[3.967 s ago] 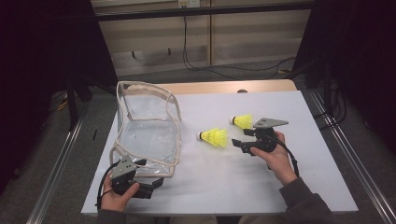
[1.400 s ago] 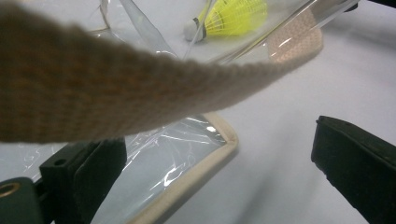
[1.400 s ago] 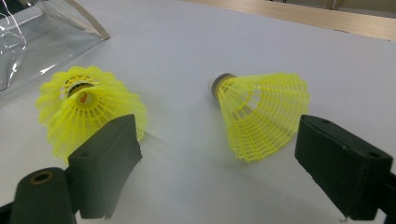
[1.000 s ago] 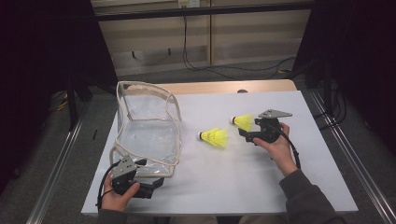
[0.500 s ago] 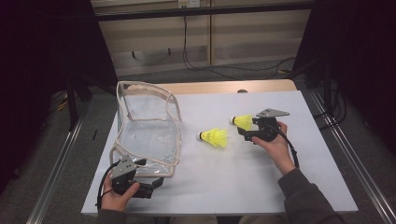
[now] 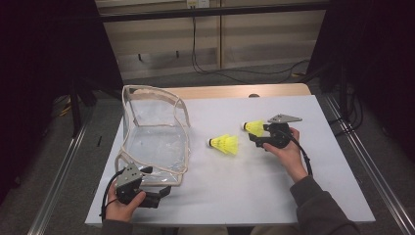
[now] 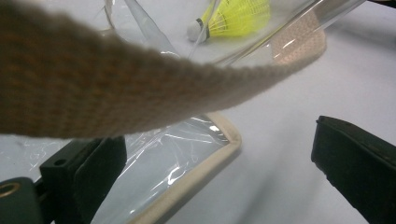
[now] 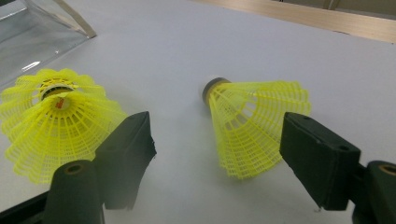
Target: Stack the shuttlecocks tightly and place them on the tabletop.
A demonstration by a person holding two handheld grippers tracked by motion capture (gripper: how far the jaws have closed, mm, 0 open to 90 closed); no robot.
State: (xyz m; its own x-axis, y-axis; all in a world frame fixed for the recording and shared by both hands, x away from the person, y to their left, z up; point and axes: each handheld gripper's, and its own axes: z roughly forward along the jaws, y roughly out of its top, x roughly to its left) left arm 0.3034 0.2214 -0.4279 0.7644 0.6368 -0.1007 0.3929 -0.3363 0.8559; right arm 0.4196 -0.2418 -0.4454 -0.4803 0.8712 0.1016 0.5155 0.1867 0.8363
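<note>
On the white counter [image 6: 254, 186], my right tongs [image 8: 217, 154] straddle a yellow shuttlecock [image 8: 257, 128].

Their jaws have just been closing, the shuttlecock's skirt between them but not yet pinched; I judge the grasp nearly made. My left tongs [image 7: 210, 172] gape beside the clear bag [image 6: 156, 137], holding nothing. A second shuttlecock [image 6: 225, 144] lies near.

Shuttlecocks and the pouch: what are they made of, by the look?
Shuttlecocks: yellow moulded plastic skirts, going by the open mesh and ribs; the caps look pale, maybe foam or cork, hard to tell. Pouch: clear glossy film, likely vinyl, since it shows glare and creases; its beige edging is woven fabric tape with a visible weave.
</note>
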